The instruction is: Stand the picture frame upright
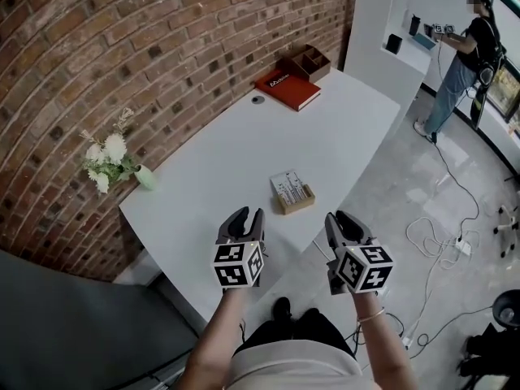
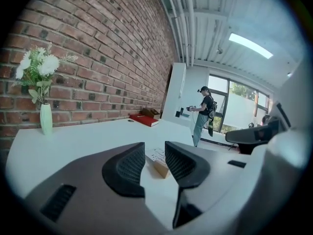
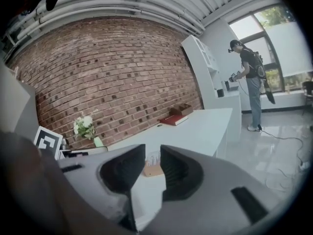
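On the tabletop [image 1: 341,128], near its front edge, the picture frame [image 1: 292,192] lies flat. Your left hand-held gripper [image 1: 246,216] and right hand-held gripper [image 1: 341,218] hover short of it, jaws apart, empty.

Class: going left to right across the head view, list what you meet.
Pale green vase of white flowers, left gripper, flat wood-edged picture frame, right gripper, standing person.

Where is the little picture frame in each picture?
Head view: picture frame lying on the table, centre of picture.
Left gripper view: low centre, beyond the gap between the jaws.
Right gripper view: low centre, beyond the jaw gap too.
Shared landmark: red book at the table's far end.
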